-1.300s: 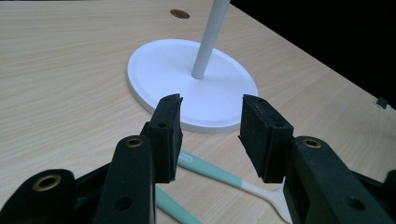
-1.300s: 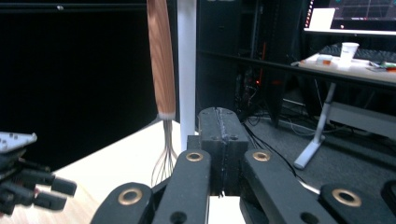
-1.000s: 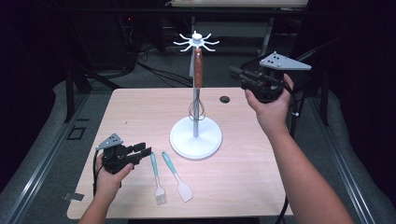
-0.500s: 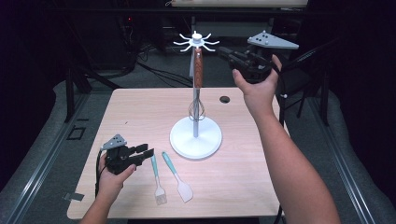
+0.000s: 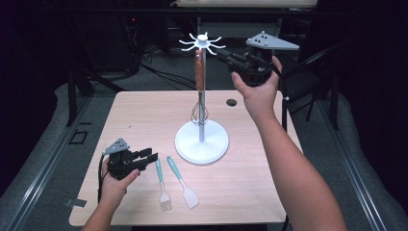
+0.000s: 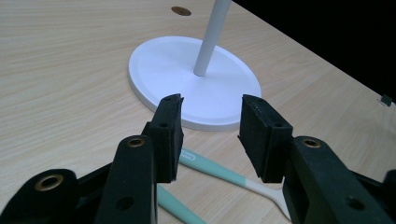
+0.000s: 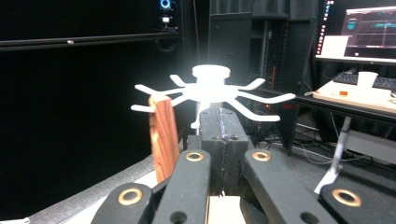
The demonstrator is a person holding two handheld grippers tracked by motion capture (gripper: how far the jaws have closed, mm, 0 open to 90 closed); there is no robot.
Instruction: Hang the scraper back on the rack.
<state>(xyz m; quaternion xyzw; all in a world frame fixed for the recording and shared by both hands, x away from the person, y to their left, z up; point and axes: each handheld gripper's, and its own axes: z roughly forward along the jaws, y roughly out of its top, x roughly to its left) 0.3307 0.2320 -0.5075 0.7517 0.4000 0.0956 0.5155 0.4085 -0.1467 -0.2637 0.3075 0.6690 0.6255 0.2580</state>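
Right gripper (image 5: pixel 222 54) is held high at the far side of the table (image 5: pixel 144 125), level with the white hook crown (image 5: pixel 202 43) of the utensil stand (image 5: pixel 201 142). Jaws are pressed together, nothing pinched between them; in the right gripper view the closed tips (image 7: pixel 223 122) are seen just below the crown's spokes (image 7: pixel 212 91). Whether contact is made with a spoke cannot be told.

A whisk (image 5: pixel 198 94) with a wooden handle is hung from one hook, beside the stand's pole; its wire head is seen low against the pole, above the round white base. In the right gripper view the wooden handle (image 7: pixel 163 137) is seen just left of the closed jaws, apart from them.

Left gripper (image 5: pixel 150 159) is held low over the near left part of the table, jaws spread, nothing gripped. In the left gripper view the jaws are pointed toward the stand's base (image 6: pixel 187 84), with a teal-handled utensil handle (image 6: pixel 212 170) lying on the table below and between the pads, untouched.

Two teal-handled utensils are laid on the table just right of the left gripper: a brush (image 5: pixel 161 185) nearer to it, a spatula (image 5: pixel 184 183) beside that, heads toward the person. Both lie near the stand's base, not touching it.

A small dark hole (image 5: pixel 231 102) is seen in the table top behind the stand.
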